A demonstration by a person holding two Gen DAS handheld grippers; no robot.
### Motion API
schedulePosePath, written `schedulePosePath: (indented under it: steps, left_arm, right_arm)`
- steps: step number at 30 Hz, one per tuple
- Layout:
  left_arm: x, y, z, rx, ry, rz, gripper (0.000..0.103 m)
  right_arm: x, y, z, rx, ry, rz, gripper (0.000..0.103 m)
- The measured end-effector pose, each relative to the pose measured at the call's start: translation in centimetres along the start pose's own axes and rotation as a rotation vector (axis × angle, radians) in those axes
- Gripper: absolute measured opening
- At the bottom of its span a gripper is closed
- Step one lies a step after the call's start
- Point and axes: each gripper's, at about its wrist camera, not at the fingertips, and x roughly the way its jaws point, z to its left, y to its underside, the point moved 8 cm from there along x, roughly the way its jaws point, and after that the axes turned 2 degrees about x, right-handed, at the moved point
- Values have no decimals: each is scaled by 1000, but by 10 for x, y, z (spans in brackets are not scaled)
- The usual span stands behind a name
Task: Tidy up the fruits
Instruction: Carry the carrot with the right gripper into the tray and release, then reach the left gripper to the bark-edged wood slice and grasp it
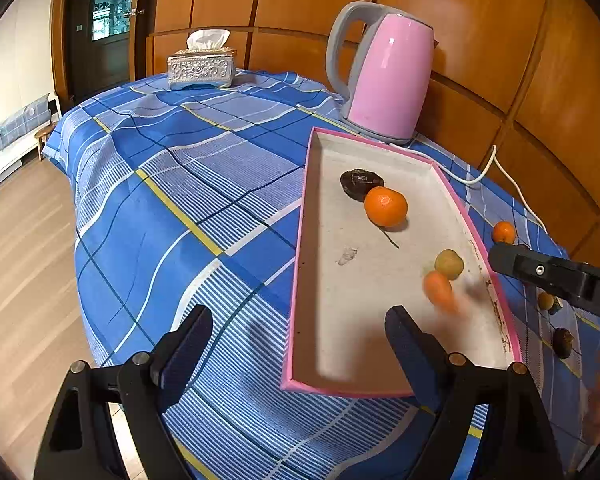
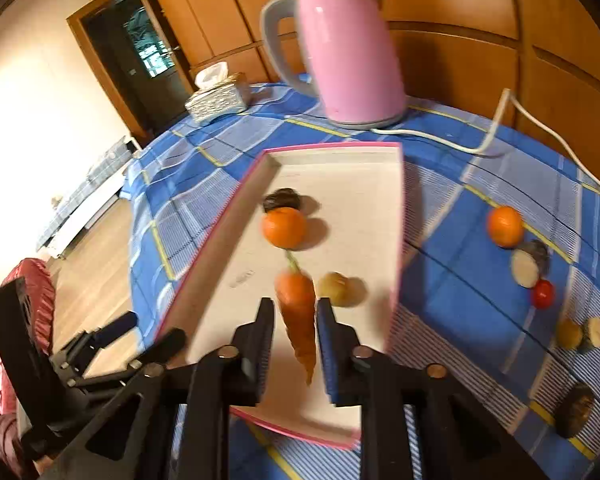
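A blue plaid cloth covers the worktop, and a shallow pink-rimmed tray lies on it toward the right. Behind the tray's far end stands a pink kettle, its white cord trailing off to the right along the wood-panelled wall. A patterned tissue box sits at the far left edge of the worktop.

Inside the tray, a dark wrinkled fruit lies at the far end with an orange touching its near side; nearer, a small yellow-green fruit rests close to the right wall. Out on the cloth, right of the tray, lie a second orange, a cut pale-faced piece, a small red fruit, two yellowish pieces and a dark brown piece (all well clear of the tray).

The left gripper is spread wide and empty, one finger over the cloth, the other over the tray's near corner.

The right gripper hangs over the tray's near half. A carrot (blurred in both views) sits between its fingers, leafy end pointing far, tip near, just left of the yellow-green fruit. The fingers stand slightly apart with narrow gaps on either side of the carrot, so it looks let go rather than pinched.
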Motion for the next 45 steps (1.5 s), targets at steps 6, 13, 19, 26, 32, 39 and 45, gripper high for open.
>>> schedulePosePath:
  steps: [6, 13, 19, 26, 32, 39, 45]
  left_arm:
    - [2, 2, 1, -3, 1, 7, 88]
    - [-1, 1, -3, 12, -2, -4, 88]
    - [-5, 1, -9, 33, 0, -18, 88]
    - [-8, 0, -11, 44, -2, -22, 88]
    - [-10, 1, -15, 60, -3, -27, 88]
    - [-12, 1, -21, 85, 1, -32, 88]
    - [-17, -2, -28, 115, 15, -49, 88]
  right_arm:
    - [3, 9, -1, -13, 49, 4, 27]
    - [-22, 21, -35, 36, 146, -34, 27]
    - [-53, 36, -74, 95, 245, -72, 27]
    - [-89, 55, -129, 221, 364, -119, 27]
    - [-123, 79, -181, 351, 497, -156, 27]
    - [-160, 122, -243, 533, 676, -182, 30]
    - [-181, 166, -287, 660, 883, -168, 33]
